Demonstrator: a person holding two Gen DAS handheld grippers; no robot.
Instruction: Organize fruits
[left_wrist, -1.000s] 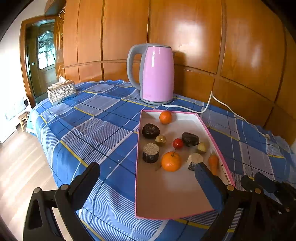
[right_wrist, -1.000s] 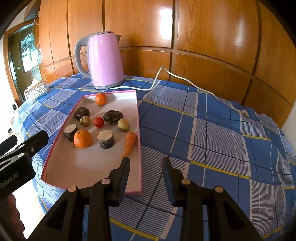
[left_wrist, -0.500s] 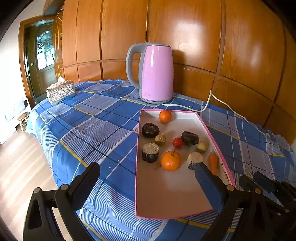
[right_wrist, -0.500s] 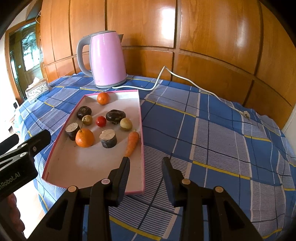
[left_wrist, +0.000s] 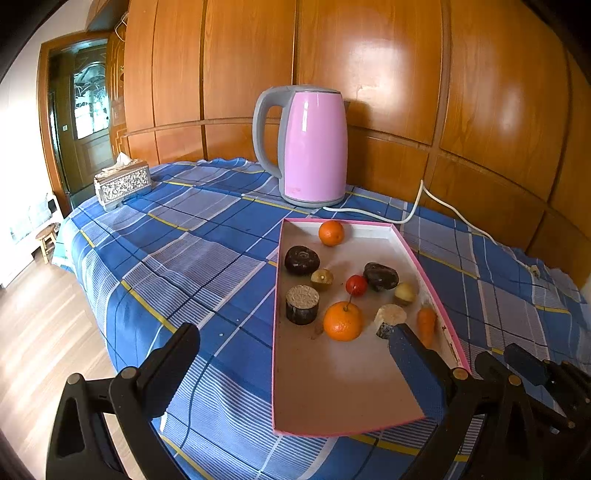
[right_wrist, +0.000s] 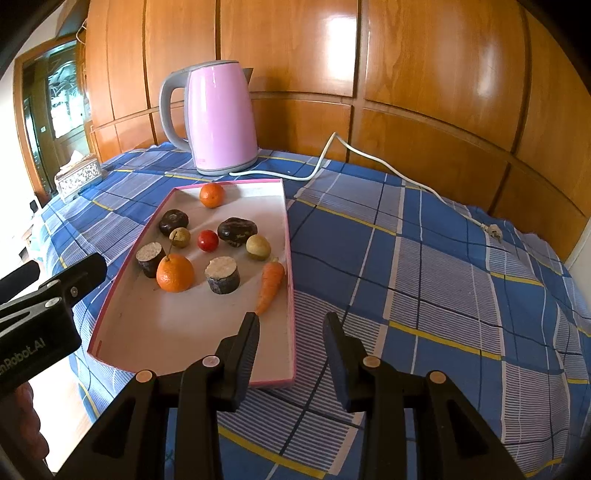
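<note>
1. Pointing downward over the near end of the table, the left gripper (left_wrist: 291, 350) hangs with its jaws spread wide and nothing between them; one black finger stands over the blue checked tablecloth (left_wrist: 192, 258), the other over the near right part of the shallow pink-rimmed white tray (left_wrist: 347, 387).
2. The right gripper (right_wrist: 291, 325) also tilts downward, its jaws parted by a moderate gap and empty, straddling the tray's right rim (right_wrist: 291, 295) near the front corner.
3. The fruits all lie inside the tray, beyond both pairs of jaws and untouched.
4. The large orange with a stem (right_wrist: 175, 273) sits mid-tray, touching or just beside a dark round stump-like piece with a pale cut top (right_wrist: 149, 258); a second such piece (right_wrist: 222, 275) lies to its right.
5. The slim orange carrot (right_wrist: 270, 286) lies along the right rim, its tip just ahead of the right gripper's left finger.
6. Farther back are a small red round fruit (right_wrist: 207, 240), two small yellowish-green fruits (right_wrist: 180, 237) (right_wrist: 258, 247), two dark brown lumpy fruits (right_wrist: 173, 221) (right_wrist: 236, 230) and a smaller orange (right_wrist: 212, 195) by the far rim.
7. Behind the tray stands a pink electric kettle with a grey handle (right_wrist: 218, 118), its white cord (right_wrist: 369, 158) trailing across the cloth.
8. A patterned tissue box (left_wrist: 122, 182) sits at the far left edge.
</note>
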